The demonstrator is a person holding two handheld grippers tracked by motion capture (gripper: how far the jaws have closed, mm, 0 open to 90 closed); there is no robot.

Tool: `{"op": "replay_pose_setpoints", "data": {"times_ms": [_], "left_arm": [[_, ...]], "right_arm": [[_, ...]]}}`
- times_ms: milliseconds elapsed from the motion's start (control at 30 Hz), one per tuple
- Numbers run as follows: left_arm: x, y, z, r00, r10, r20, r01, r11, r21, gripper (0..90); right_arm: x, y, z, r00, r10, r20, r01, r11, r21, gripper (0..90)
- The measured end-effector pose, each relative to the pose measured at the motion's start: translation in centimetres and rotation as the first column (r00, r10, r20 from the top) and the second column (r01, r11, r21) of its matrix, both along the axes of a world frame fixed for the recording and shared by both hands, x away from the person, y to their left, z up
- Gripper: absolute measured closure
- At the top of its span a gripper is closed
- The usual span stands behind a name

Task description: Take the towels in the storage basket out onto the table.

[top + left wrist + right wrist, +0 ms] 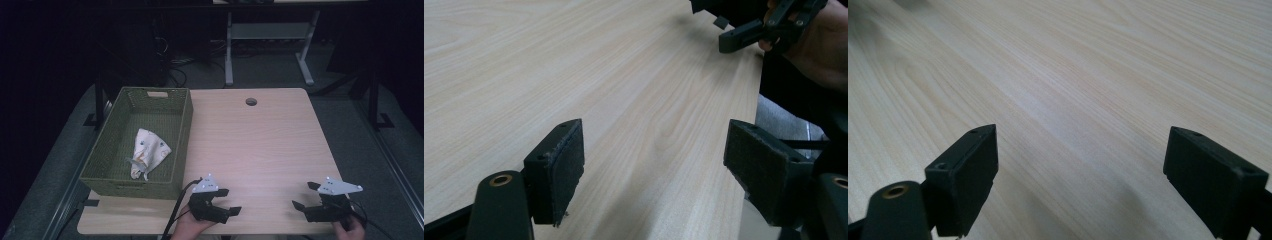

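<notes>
Left tongs: the left tongs (229, 201) sat near the front edge of the surface, left of centre, held from below by a hand (187, 227); their jaws were spread wide with nothing between them, pointing toward the right.
Left tongs, own view: the left tongs (654, 160) showed two black padded jaws far apart, bare wood grain between them.
Right tongs: the right tongs (306, 195) sat near the front right corner, held by the other hand (350, 230); jaws were also spread wide and empty, pointing toward the left.
Right tongs, own view: the right tongs (1080, 170) hung just above the wood with a broad gap between the jaws.
Seen from the left tongs: the right tongs (736, 32) and the hand (819, 47) holding them appeared at the far upper right, well apart.
Plates: a grey three-cornered plate topped each tool.
Cable: a black cable (176, 207) trailed from the left tongs off the front edge.
Surface: the light wooden surface (260, 145) had a round hole (251, 102) near its far edge.
Basket: a green woven basket (182, 131) stood on the left side, well apart from both tongs.
Cloth: a crumpled white cloth (147, 150) with small dark marks lay inside the basket, on its floor.
</notes>
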State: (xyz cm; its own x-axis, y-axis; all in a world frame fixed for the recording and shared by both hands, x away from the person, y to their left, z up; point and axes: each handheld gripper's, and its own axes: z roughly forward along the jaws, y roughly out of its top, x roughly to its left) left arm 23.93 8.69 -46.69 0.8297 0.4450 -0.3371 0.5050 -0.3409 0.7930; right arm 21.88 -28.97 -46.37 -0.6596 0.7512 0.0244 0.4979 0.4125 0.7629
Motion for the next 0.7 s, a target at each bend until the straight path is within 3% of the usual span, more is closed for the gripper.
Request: {"op": "replay_pose_setpoints", "data": {"times_ms": [167,700], "left_arm": [[0.08,0.15,-0.28,1.0000,-0.004,-0.001,0.004,0.9999,0.014,24.4],[0.15,0.03,0.27,0.9998,0.017,-0.005,-0.017,0.9995,-0.027,24.2]], "right_arm": [[0.26,0.13,-0.03,1.0000,0.007,0.000,-0.007,1.0000,0.003,14.0],[0.03,0.43,0.16,0.9998,0.017,0.011,-0.017,0.9998,0.011,14.0]]}}
